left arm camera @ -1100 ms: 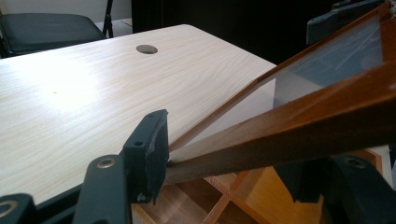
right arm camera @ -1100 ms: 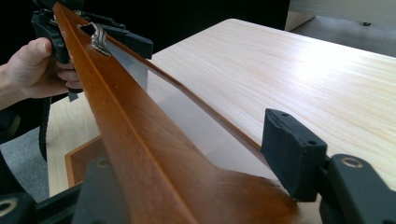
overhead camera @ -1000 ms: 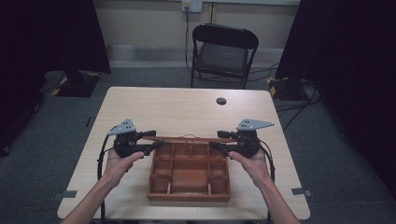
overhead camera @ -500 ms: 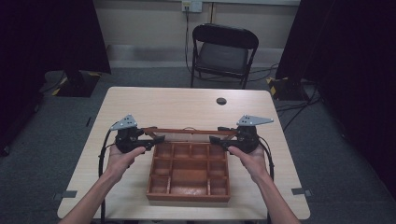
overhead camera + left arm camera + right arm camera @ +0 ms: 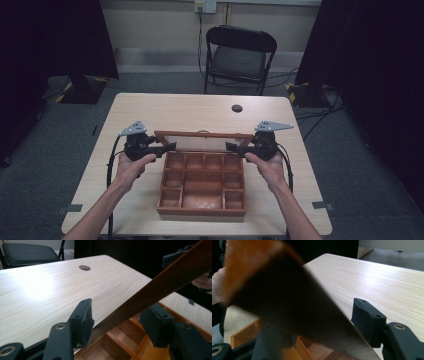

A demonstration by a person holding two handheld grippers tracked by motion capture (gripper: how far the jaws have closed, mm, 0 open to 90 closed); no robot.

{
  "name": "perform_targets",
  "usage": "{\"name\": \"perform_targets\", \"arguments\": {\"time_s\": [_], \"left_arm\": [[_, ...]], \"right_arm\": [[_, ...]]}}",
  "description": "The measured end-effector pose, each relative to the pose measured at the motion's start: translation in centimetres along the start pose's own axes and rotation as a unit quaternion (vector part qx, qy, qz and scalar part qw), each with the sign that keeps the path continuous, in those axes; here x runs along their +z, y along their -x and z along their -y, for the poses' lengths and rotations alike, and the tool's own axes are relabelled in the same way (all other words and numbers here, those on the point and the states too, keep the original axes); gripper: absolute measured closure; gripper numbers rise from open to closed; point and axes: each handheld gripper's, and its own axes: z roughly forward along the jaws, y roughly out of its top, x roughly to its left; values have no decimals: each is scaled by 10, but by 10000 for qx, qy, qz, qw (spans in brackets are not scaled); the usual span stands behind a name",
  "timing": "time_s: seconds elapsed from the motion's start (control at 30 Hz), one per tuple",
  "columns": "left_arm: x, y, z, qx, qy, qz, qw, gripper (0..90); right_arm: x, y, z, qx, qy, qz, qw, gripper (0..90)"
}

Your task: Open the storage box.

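Observation:
A brown wooden box [image 5: 200,211] with several compartments sits open on the light wood table [image 5: 175,110]. Its hinged lid [image 5: 202,135], a wooden frame around a clear pane, stands tilted up over the box's far edge. My left gripper [image 5: 170,146] holds its jaws at the lid's left end, my right gripper [image 5: 231,146] at its right end. In the left gripper view the lid's frame [image 5: 155,285] runs slanting between the spread jaws of the left gripper [image 5: 118,320], resting by the left pad [image 5: 83,317]. In the right gripper view the blurred lid [image 5: 287,302] crosses the right gripper [image 5: 324,327] and hides its left jaw.
A dark round grommet [image 5: 237,108] sits in the table's far side. A black folding chair [image 5: 240,55] stands behind the table. Cables trail from both grippers down the table's sides. Bare tabletop lies beyond the box.
The lid's free edge has risen from low over the box to a steeper tilt. Both grippers moved slightly up and away with it.

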Motion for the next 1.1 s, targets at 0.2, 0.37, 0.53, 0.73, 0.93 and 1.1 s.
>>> {"name": "perform_targets", "arguments": {"time_s": [0.2,0.37,0.53,0.73,0.93,1.1], "left_arm": [[3,-2,-5,71,-20,-71,9999,456],[4,-5,-5,54,-9,-64,10000,462],[8,-8,-4,8,18,-91,10000,467],[12,-12,-2,18,-69,-97,9999,469],[16,-14,-1,-32,-93,-103,9999,470],[18,-16,0,-12,-167,-139,9998,473]], "right_arm": [[2,6,1,77,1,69,9999,423],[3,9,2,99,9,101,9999,426],[4,15,5,149,-15,191,9997,445],[3,17,7,147,9,264,9995,456],[6,21,10,192,-90,310,9993,461],[7,24,12,215,-166,347,9990,465]]}}
